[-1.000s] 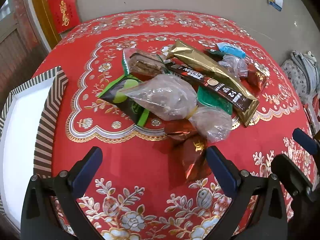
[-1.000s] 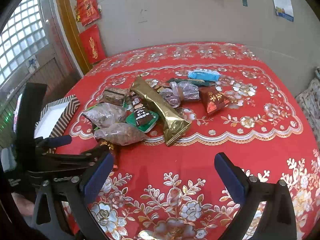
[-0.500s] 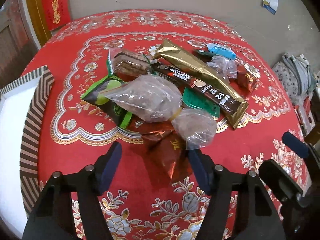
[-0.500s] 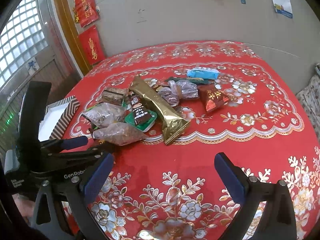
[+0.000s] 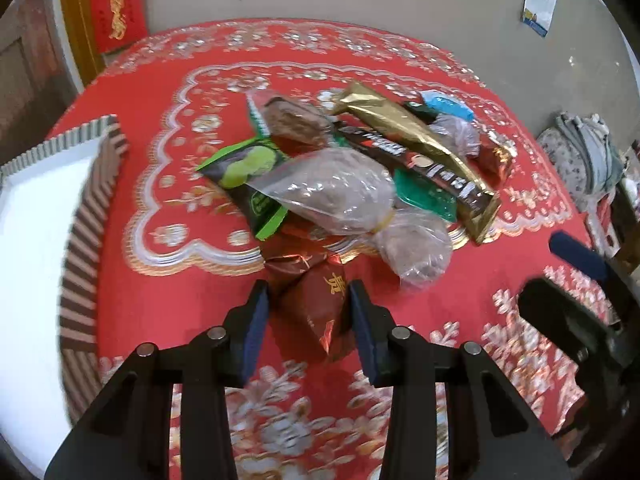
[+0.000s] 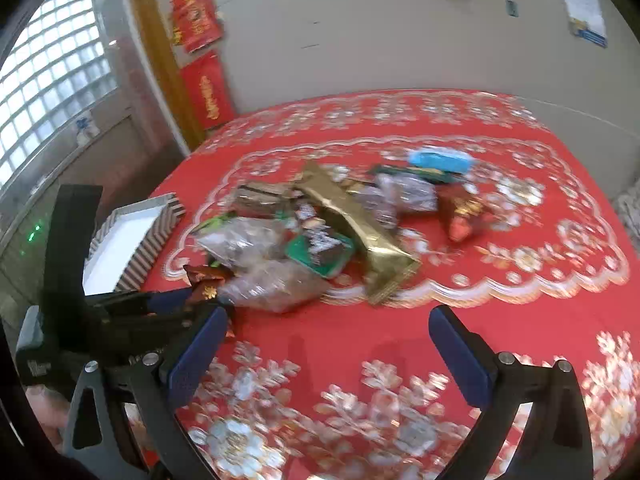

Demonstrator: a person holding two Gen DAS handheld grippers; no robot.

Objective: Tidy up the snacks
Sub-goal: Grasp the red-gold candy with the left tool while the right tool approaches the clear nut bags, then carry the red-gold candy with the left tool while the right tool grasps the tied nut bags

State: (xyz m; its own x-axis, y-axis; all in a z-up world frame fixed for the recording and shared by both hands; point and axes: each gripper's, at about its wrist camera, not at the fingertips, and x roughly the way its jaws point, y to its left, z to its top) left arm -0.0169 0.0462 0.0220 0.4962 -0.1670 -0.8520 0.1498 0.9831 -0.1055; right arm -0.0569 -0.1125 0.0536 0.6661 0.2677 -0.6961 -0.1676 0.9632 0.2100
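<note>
The sorting is judged barely begun: nothing is seen inside the striped box [image 5: 44, 208], which lies to the left of the left gripper [image 5: 306, 312], and every snack is seen outside it on the red tablecloth [image 5: 168, 312].

The left gripper's jaws are closing around the red foil packet [image 5: 320, 308], which lies between the blue pads at the near edge of the pile; firm contact cannot be confirmed. The right gripper [image 6: 324, 352] is held wide apart with nothing between its fingers, the pile lying ahead of it.

Counted, as far as overlap allows:
- one striped box
- two red foil packets, the second [image 6: 460, 216] at the far right of the pile
- three clear bags
- one gold pouch [image 5: 404, 132]
- one coffee stick
- one blue wrapper [image 6: 438, 160]
- about four green or brown packs
</note>
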